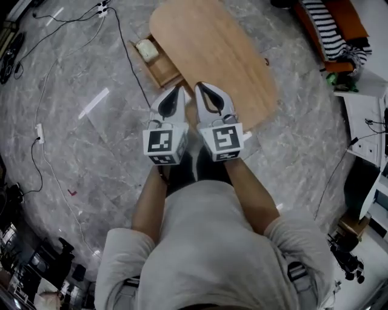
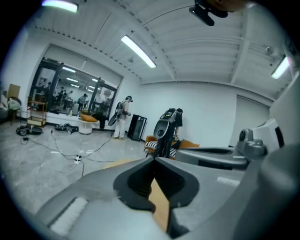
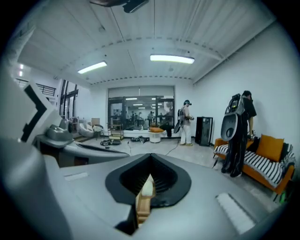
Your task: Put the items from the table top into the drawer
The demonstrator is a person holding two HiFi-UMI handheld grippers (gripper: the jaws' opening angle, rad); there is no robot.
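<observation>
An oval wooden table top [image 1: 212, 54] lies far below in the head view, bare of items. On its left side a wooden drawer [image 1: 159, 69] stands pulled out, with a cream item [image 1: 147, 49] lying inside. My left gripper [image 1: 179, 89] and right gripper [image 1: 200, 88] are held high, side by side, well above the table. Both point out into the room, jaws closed tip to tip with nothing between them. In the left gripper view, table wood [image 2: 159, 201] shows under the left gripper [image 2: 153, 158]. In the right gripper view, the cream item [image 3: 146, 187] shows under the right gripper [image 3: 151, 154].
Cables and a power strip [image 1: 102, 7] lie on the marble floor left of the table. An orange sofa with a striped cushion [image 1: 330, 30] stands at the back right, and white shelving [image 1: 364, 121] at the right. People [image 3: 236, 131] stand in the room.
</observation>
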